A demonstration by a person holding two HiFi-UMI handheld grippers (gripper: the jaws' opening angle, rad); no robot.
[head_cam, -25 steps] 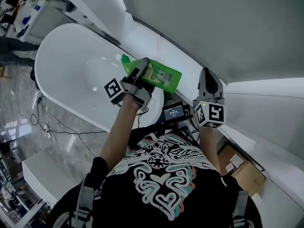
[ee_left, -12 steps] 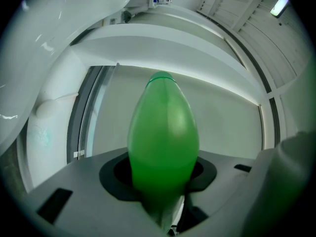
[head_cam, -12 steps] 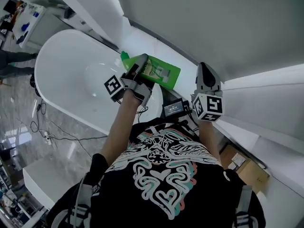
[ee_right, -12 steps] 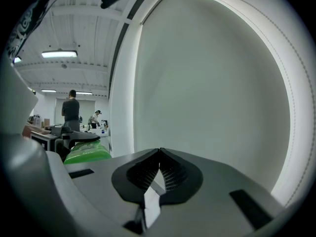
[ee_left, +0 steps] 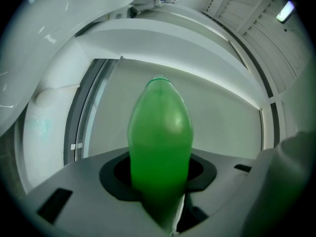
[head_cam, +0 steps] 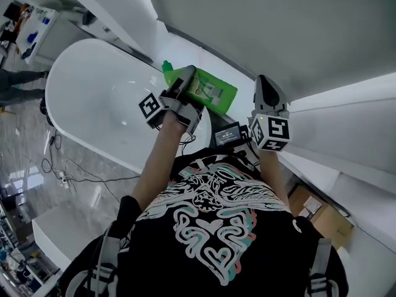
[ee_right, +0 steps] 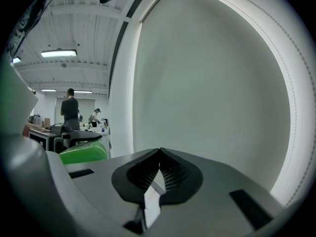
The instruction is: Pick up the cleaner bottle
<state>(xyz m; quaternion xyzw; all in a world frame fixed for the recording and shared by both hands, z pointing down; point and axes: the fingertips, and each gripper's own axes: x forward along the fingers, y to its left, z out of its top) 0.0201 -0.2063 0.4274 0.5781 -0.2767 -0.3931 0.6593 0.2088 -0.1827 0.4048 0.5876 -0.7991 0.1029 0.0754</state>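
1. Bathtub (head_cam: 86,91) sits to the left of and below the left gripper (head_cam: 185,82).
2. That left gripper has its jaws spread wide and pinching the green cleaner bottle (head_cam: 213,91) across its body. The bottle hangs sideways between them, with its cap pointing off to the gripper's left, towards the tub.
3. Compared with a second ago, gripper and bottle have crept together a little up and away from our chest, and the grip looks unchanged. We judge the pick-up as good as done, with only a steady hold left to keep.
4. Just right of the bottle, the right gripper (head_cam: 264,85) has its jaws pressed together on nothing. It faces the pale wall (head_cam: 278,30) and has stayed where it was.
5. The left gripper view shows the bottle edge-on, filling the gap between the pads, a contact the head view partly hides behind one jaw. Only the head view shows the label and cap.
6. The right gripper view shows its two pads meeting. The bottle appears there only as a green sliver low at its left, with people standing far off behind it.
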